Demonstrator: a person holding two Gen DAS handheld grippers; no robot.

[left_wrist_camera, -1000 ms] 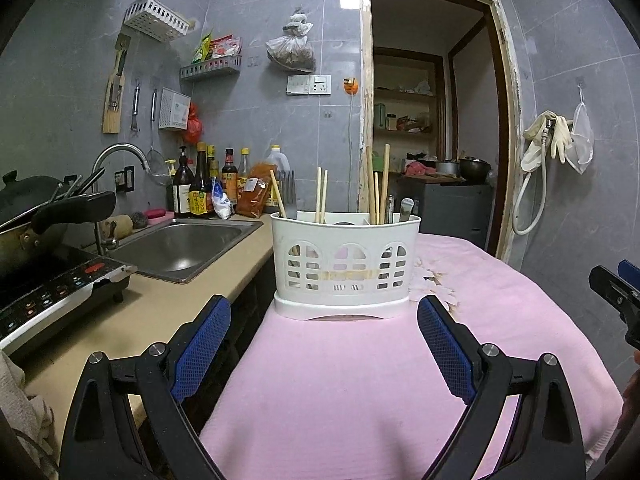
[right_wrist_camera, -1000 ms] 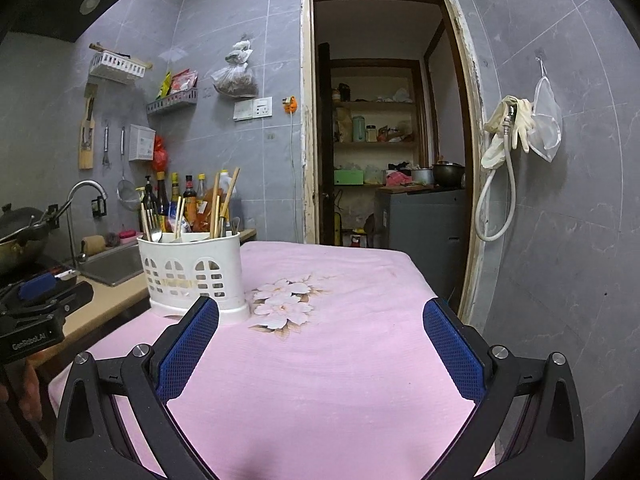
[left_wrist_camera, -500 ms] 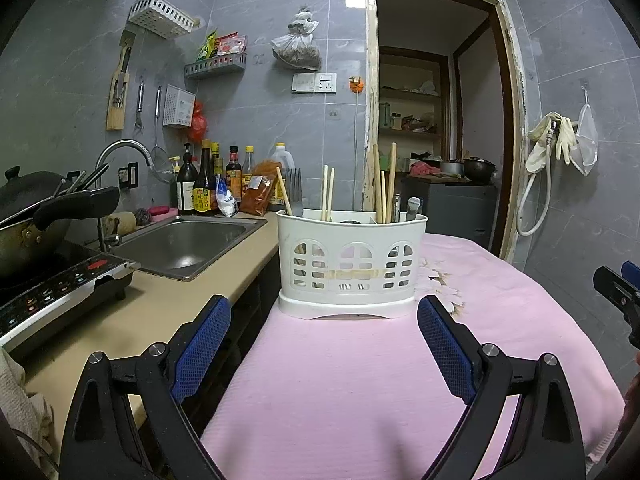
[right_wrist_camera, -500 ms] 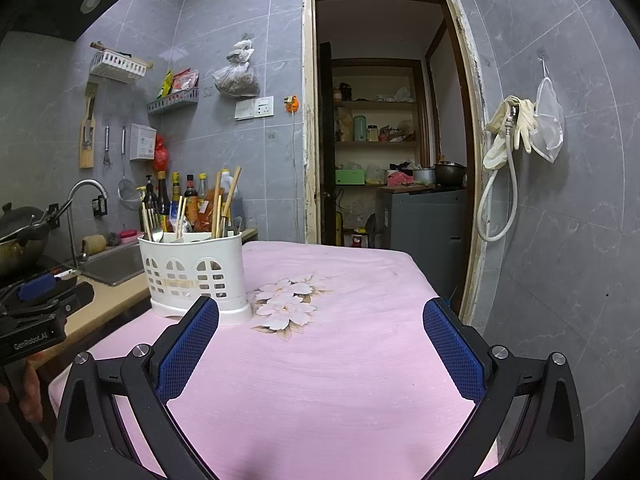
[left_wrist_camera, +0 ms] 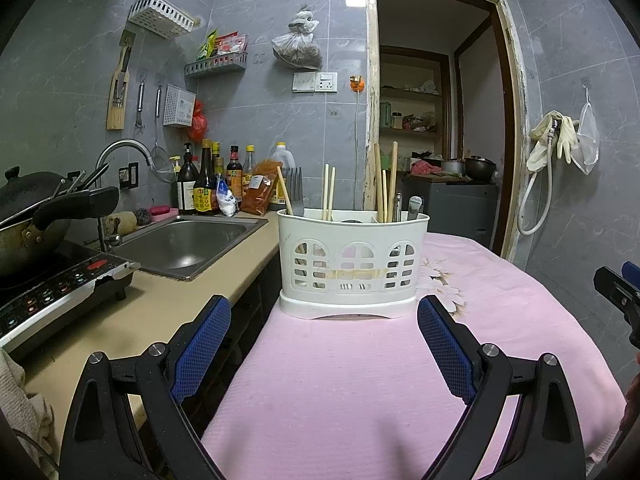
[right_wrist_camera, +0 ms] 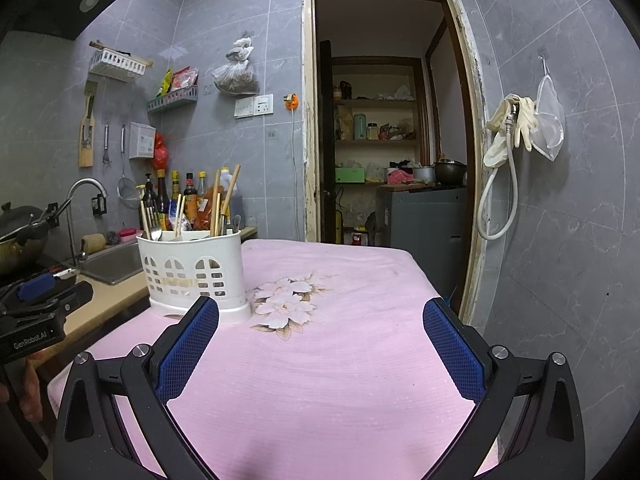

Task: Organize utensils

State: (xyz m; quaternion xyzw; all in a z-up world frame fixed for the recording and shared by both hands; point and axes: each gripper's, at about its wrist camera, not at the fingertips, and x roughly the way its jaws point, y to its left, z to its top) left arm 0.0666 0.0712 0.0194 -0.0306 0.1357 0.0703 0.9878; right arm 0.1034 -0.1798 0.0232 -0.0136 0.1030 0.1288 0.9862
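Over on the far left, a black wok point(left_wrist_camera: 28, 216) is sitting on the induction cooktop point(left_wrist_camera: 52, 292), and beside it the steel sink point(left_wrist_camera: 184, 246) is lying sunk into the beige counter point(left_wrist_camera: 160, 312), with sauce bottles point(left_wrist_camera: 200, 188) lining up against the grey tiled wall behind.

Now to the left gripper point(left_wrist_camera: 324, 344): it is hovering low over the pink tablecloth point(left_wrist_camera: 340, 392), jaws spread wide, blue pads point(left_wrist_camera: 200, 354) gripping nothing and touching nothing. Straight ahead of it, between the two fingers in the left wrist view, the white utensil caddy point(left_wrist_camera: 352, 264) is standing upright on the cloth at the table's counter-side edge. Wooden chopsticks point(left_wrist_camera: 386, 182) are poking up out of its compartments, a fork point(left_wrist_camera: 295, 196) is showing tines-up in the left one, and metal handles point(left_wrist_camera: 414, 206) are peeking over the right rim.

Swinging right, the right gripper point(right_wrist_camera: 320, 344) is also gaping wide over the cloth, its fingers point(right_wrist_camera: 454, 354) clear of everything and carrying nothing. From this side the caddy point(right_wrist_camera: 192, 272) is sitting ahead and to the left, just beside the printed flower pattern point(right_wrist_camera: 286, 304), with the gripper's left pad overlapping its base in the frame; whether it is touching cannot be told. At the right edge, rubber gloves point(right_wrist_camera: 516, 120) and a hose point(right_wrist_camera: 496, 196) are hanging on the wall past the open doorway point(right_wrist_camera: 384, 120).
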